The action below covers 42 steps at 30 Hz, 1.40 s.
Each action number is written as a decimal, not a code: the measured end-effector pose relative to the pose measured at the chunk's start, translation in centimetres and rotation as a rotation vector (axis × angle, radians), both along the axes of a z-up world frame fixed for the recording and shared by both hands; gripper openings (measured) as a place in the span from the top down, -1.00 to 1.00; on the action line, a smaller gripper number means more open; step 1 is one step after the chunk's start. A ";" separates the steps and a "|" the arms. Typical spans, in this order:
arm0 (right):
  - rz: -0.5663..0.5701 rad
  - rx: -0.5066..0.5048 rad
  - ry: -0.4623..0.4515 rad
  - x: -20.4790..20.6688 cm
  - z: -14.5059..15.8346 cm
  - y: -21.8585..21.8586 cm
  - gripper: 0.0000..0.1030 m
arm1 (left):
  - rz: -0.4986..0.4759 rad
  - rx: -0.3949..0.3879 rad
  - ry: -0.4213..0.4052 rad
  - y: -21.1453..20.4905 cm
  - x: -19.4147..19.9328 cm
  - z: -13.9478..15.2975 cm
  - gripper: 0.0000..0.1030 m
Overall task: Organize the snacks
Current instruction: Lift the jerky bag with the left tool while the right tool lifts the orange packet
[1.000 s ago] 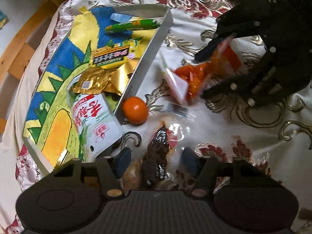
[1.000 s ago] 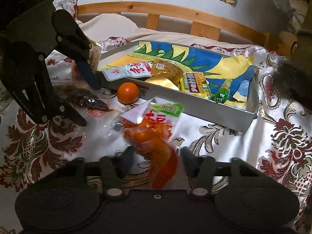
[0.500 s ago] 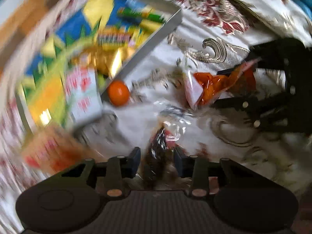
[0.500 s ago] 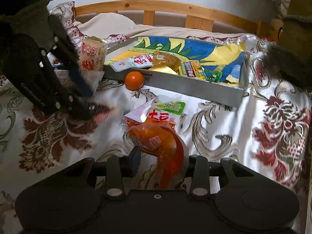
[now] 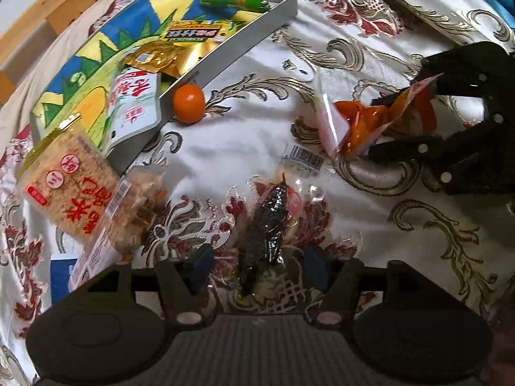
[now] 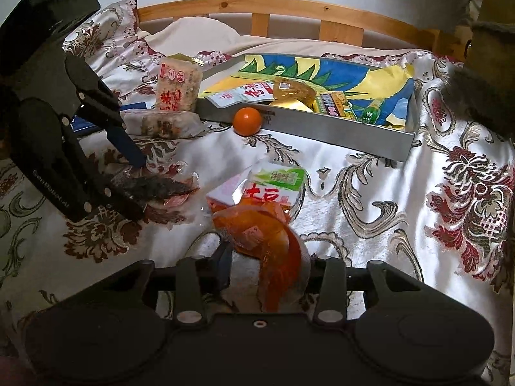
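A grey tray point(image 5: 225, 54) point(image 6: 322, 132) with a colourful liner holds several snack packets. My left gripper point(image 5: 257, 267) is open, its jaws on either side of a dark dried-fish packet point(image 5: 264, 225) point(image 6: 154, 189) lying on the bedspread. My right gripper point(image 6: 267, 267) point(image 5: 399, 125) is open around the tail of an orange snack packet point(image 6: 267, 238) point(image 5: 370, 122) that rests on the cloth. An orange fruit point(image 5: 189, 103) point(image 6: 247, 121) lies against the tray's outer wall.
A rice-cracker block point(image 5: 70, 189) point(image 6: 178, 87) and a clear-wrapped snack point(image 5: 128, 212) point(image 6: 164, 125) lie left of the tray. A blue card point(image 5: 61, 276) lies beside them. A wooden bed rail point(image 6: 289, 16) runs behind. The patterned bedspread point(image 5: 354, 48) covers everything.
My left gripper has pulled back and opened wider around the dark packet. My right gripper has opened and the orange packet now rests lower on the cloth.
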State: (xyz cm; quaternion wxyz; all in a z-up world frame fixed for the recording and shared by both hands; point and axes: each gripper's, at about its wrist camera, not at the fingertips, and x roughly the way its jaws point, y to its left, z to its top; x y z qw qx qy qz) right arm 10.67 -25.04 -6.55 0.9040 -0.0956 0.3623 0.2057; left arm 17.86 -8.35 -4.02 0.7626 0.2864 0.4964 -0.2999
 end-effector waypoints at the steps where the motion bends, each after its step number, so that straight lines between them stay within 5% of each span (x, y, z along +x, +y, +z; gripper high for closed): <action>1: 0.001 -0.002 0.000 0.2 0.0 0.0 0.00 | -0.008 -0.002 0.017 0.0 0.2 -0.1 -0.36; 4: -0.019 -0.026 -0.006 0.7 -0.2 0.2 -0.22 | 0.000 -0.011 0.065 -0.5 0.9 -0.3 -0.41; 12: 0.013 -0.048 -0.024 1.3 -0.4 0.8 -0.22 | 0.102 -0.094 0.120 0.5 1.8 0.7 -0.15; 18: 0.029 -0.046 -0.025 1.1 -0.6 0.9 0.02 | 0.193 -0.098 0.218 0.7 0.5 0.4 -0.02; 36: -0.002 -0.113 -0.075 -0.1 -0.7 2.0 0.15 | 0.270 -0.167 0.165 1.6 -0.9 0.5 -0.01; 42: 0.021 -0.166 -0.132 -1.5 -0.4 2.8 0.19 | 0.369 -0.261 0.149 3.4 -2.8 1.2 0.05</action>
